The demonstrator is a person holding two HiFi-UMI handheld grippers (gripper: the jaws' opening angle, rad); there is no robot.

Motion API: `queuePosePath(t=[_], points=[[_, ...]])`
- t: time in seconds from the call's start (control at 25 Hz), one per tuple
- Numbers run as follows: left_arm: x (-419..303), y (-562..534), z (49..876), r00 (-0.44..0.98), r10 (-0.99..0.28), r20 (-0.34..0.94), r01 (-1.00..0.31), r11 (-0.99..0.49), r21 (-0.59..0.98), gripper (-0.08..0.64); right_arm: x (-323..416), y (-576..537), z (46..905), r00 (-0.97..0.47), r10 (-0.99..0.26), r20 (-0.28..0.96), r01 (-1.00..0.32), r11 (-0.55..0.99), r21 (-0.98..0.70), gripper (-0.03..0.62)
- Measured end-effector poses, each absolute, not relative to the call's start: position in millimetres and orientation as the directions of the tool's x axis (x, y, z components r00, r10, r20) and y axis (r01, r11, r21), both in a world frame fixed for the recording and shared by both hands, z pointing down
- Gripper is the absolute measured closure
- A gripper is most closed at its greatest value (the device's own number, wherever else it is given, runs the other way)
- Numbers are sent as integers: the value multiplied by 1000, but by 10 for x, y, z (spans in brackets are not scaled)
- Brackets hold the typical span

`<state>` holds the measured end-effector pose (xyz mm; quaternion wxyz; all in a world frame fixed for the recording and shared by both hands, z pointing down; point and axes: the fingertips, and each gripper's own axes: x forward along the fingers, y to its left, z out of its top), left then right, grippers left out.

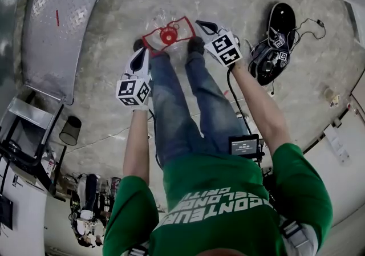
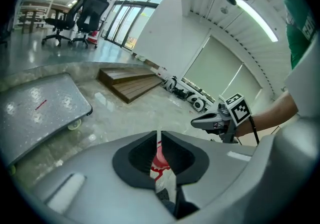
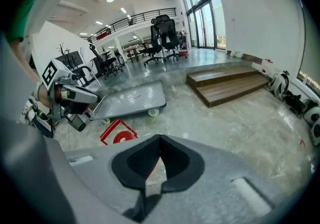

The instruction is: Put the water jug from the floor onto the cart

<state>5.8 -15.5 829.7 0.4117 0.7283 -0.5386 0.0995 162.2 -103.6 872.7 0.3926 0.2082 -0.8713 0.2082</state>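
L gripper point(image 2: 159, 133): jaws nearly together, just a thin slit, nothing pinched; red of the water jug point(image 2: 161, 160) shows thru the gap below the tips. R gripper point(image 3: 160, 138): tips meet, empty, a sliver of red edge shows past the left pad. Head view has both held over the jug point(image 1: 168, 33), which is on the floor between the person's shoes, L gripper point(image 1: 142, 54) at the corner of its red square handle, R gripper point(image 1: 201, 23) just beside the other side. Jug body is clear, red cap on, fill level can't tell. Cart point(image 1: 63, 27) is a low flat platform w/ nothing on its deck, well apart to the person's left, open floor between. Black bag w/ cables point(image 1: 274, 44) on the floor to the right, small black bin point(image 1: 71, 130) near the cart's end. Only the gripper views show the wooden step point(image 3: 230, 83), office chairs point(image 3: 162, 36) and cart wheels; only the R gripper view shows the L gripper point(image 3: 97, 99) up above the jug point(image 3: 117, 134), not touching.
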Motion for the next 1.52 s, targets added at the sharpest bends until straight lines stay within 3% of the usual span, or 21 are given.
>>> queuePosePath(t=[0.08, 0.2, 0.48, 0.8, 1.12, 1.28, 1.32, 1.4, 1.52], points=[[56, -99, 8524, 405, -662, 630, -870, -67, 489, 489, 1624, -991, 8835, -585, -187, 789, -537, 819, -204, 598], [48, -52, 8812, 394, -611, 686, -882, -41, 470, 449, 1641, -930, 8986, -554, -164, 816, -558, 801, -218, 514], [48, 121, 9315, 394, -499, 772, -886, 17, 463, 325, 1640, -753, 9310, -494, -101, 864, -591, 767, -248, 453], [155, 239, 9638, 450, -399, 799, -866, 24, 500, 333, 1681, -727, 9612, -436, -64, 898, -647, 715, -263, 448], [194, 184, 9799, 472, -384, 794, -846, 57, 531, 342, 1651, -664, 9840, -417, -26, 909, -658, 698, -282, 448], [251, 169, 9805, 485, -381, 787, -840, 45, 540, 381, 1651, -662, 9851, -424, -30, 905, -657, 697, -285, 449], [274, 165, 9799, 494, -379, 783, -835, 44, 548, 406, 1654, -662, 9851, -425, -31, 905, -659, 696, -286, 457], [300, 157, 9791, 511, -379, 772, -815, 73, 575, 456, 1650, -654, 9850, -425, -28, 905, -669, 683, -293, 534], [271, 134, 9764, 511, -404, 759, -786, 139, 603, 485, 1636, -650, 9843, -439, -31, 898, -711, 622, -327, 553]])
